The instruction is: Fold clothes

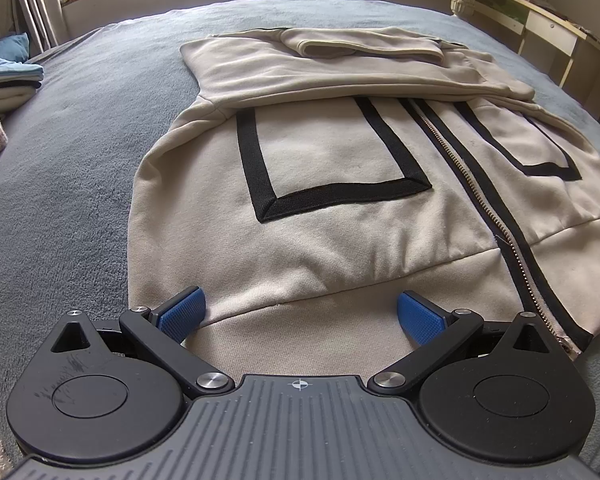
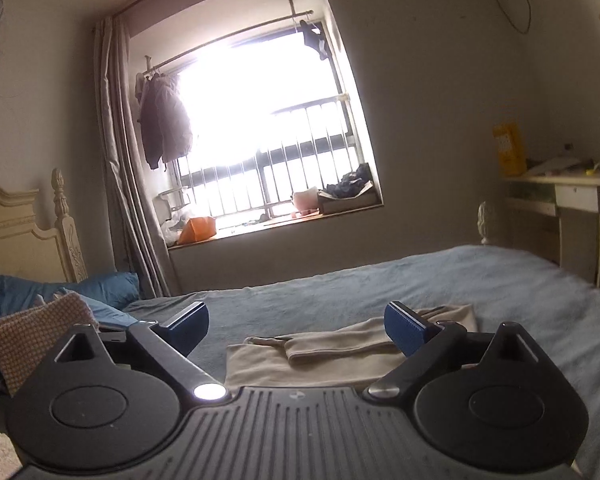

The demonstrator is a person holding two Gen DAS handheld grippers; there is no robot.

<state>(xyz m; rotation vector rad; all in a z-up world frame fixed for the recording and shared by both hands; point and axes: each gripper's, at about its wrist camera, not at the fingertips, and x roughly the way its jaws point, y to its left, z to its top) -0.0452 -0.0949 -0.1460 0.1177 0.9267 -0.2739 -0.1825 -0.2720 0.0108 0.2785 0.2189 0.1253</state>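
1. Nearest the left wrist lens, the left tongs [image 1: 300, 312] are standing wide apart, straddling the ribbed hem [image 1: 300, 340] of the beige zip jacket [image 1: 332, 200] and gripping nothing; whether the blue pads [image 1: 182, 314] are touching the cloth I cannot tell.
2. The jacket is lying front-up on the grey-blue bed [image 1: 60, 180], its zipper [image 1: 472, 184] closed and its sleeves [image 1: 360, 48] lying folded across the chest, at the end farthest from the hem.
3. Judged risk: if the left tongs are closing on the hem, they may be pinching only the top layer, since the hem is lying slack and wrinkled; the jacket would then be opening out instead of folding.
4. Lifting the hem toward the sleeves could be sliding them off the chest, because nothing is pinning them.
5. With one corner raised alone, the fold would be skewing along the zipper.
6. The right tongs [image 2: 296, 326] are also standing apart and empty, raised above the bed and facing the window [image 2: 260, 120].
7. The right wrist view is showing only the sleeve end of the jacket [image 2: 332, 350], low and flat, plus a headboard [image 2: 16, 216]; the left wrist view alone is showing the hem, the black-trimmed pockets [image 1: 332, 160] and a stack of folded clothes [image 1: 8, 76] well left of the jacket.
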